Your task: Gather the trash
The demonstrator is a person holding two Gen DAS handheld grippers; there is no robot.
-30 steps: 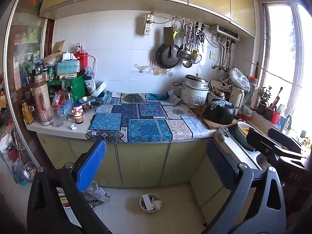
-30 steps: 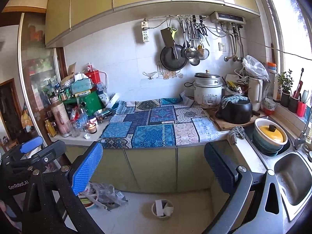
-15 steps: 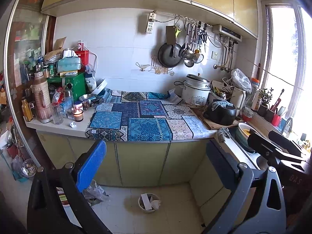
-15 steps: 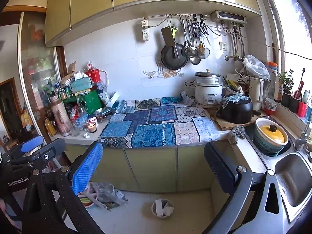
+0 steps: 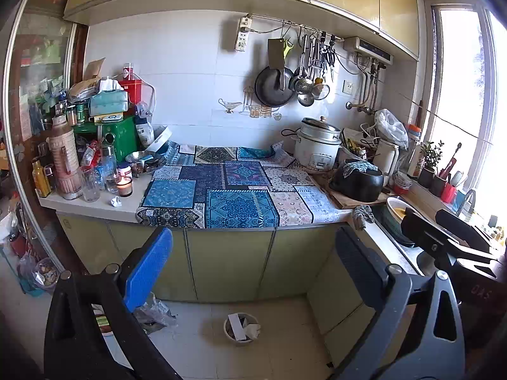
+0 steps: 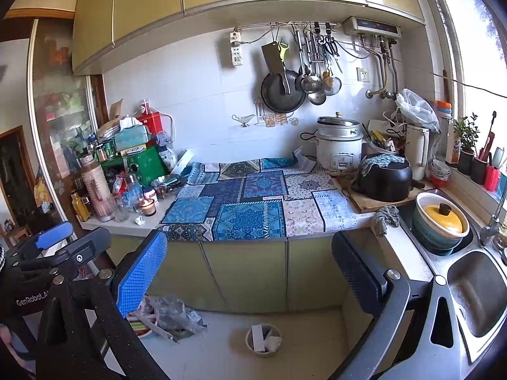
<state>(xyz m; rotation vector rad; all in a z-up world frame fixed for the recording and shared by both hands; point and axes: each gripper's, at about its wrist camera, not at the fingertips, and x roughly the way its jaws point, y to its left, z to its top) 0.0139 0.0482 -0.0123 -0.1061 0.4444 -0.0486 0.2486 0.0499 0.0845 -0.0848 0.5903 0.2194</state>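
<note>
A small crumpled white paper scrap (image 5: 116, 202) lies on the counter near the front edge, left of the patterned cloth; it also shows in the right wrist view (image 6: 139, 220). A small round trash bin (image 5: 241, 328) with paper in it stands on the floor below the counter, also seen in the right wrist view (image 6: 263, 339). My left gripper (image 5: 253, 272) is open and empty, held in the air well back from the counter. My right gripper (image 6: 250, 269) is open and empty too, beside the left one.
The blue patterned cloth (image 5: 234, 190) covers the counter middle. Bottles, jars and a lit candle (image 5: 124, 186) crowd the left end. A rice cooker (image 5: 317, 148), black pot (image 5: 356, 180) and sink (image 6: 475, 285) are on the right. Plastic bags (image 6: 171, 313) lie on the floor.
Both views have shifted very slightly, as if both grippers drifted back a little. Both grippers stay open and empty. Nothing on the counter has moved.
</note>
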